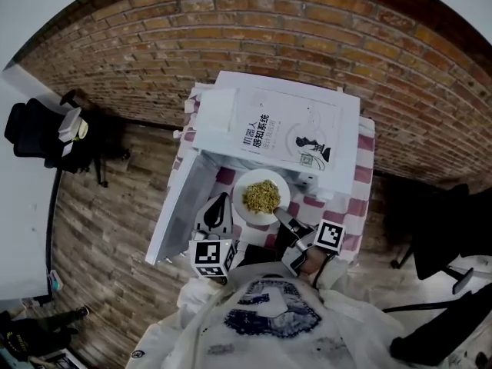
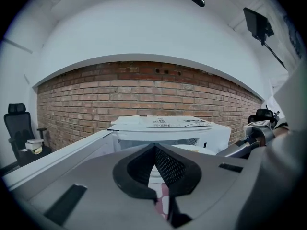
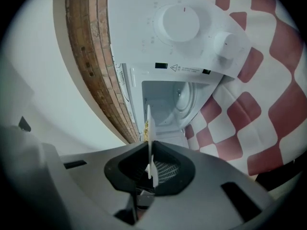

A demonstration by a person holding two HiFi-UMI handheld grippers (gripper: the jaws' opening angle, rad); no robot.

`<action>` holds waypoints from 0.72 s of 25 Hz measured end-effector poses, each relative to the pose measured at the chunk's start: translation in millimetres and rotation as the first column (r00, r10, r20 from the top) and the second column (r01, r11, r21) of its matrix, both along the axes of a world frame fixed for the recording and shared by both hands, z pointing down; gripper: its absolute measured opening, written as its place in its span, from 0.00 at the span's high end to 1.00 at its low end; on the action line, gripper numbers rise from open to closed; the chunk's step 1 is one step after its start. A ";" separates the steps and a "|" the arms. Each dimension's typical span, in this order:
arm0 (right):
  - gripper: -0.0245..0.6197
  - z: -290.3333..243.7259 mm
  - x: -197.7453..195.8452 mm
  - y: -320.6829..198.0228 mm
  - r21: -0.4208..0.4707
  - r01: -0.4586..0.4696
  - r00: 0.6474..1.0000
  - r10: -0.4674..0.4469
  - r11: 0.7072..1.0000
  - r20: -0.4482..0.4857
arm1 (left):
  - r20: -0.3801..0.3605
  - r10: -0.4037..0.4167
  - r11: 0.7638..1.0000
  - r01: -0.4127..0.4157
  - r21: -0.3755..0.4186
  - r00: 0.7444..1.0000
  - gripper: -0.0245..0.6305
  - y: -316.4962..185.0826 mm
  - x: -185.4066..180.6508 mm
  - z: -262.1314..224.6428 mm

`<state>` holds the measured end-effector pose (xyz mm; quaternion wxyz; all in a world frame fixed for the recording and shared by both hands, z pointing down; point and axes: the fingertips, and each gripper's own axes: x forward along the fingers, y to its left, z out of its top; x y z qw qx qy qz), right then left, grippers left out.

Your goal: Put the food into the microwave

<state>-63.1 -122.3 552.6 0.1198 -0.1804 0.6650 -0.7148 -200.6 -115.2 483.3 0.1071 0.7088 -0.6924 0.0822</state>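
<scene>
A white plate [image 1: 261, 196] heaped with yellow food hovers just in front of the open white microwave [image 1: 214, 118]. My right gripper [image 1: 281, 214] is shut on the plate's near right rim. In the right gripper view the plate [image 3: 149, 128] shows edge-on as a thin white line between the pads of that gripper [image 3: 149, 150], pointing at the microwave cavity [image 3: 168, 99]. The microwave door [image 1: 178, 206] swings out to the left. My left gripper [image 1: 221, 201] sits left of the plate beside the door, shut and holding nothing. From the left gripper [image 2: 154, 147], the microwave [image 2: 211, 135] lies straight ahead.
A printed booklet [image 1: 296, 133] lies on top of the microwave. A red and white checked cloth [image 1: 361, 175] covers the small table. Black office chairs stand at the left [image 1: 34, 129] and right [image 1: 438, 237]. The control knobs [image 3: 180, 20] are beside the cavity.
</scene>
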 end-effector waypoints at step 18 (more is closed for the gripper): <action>0.91 25.1 -16.5 -8.1 -0.023 -0.250 0.967 0.249 0.968 -0.054 | -0.053 0.270 0.963 -0.271 -0.008 0.961 0.95 -53.6 -12.7 28.2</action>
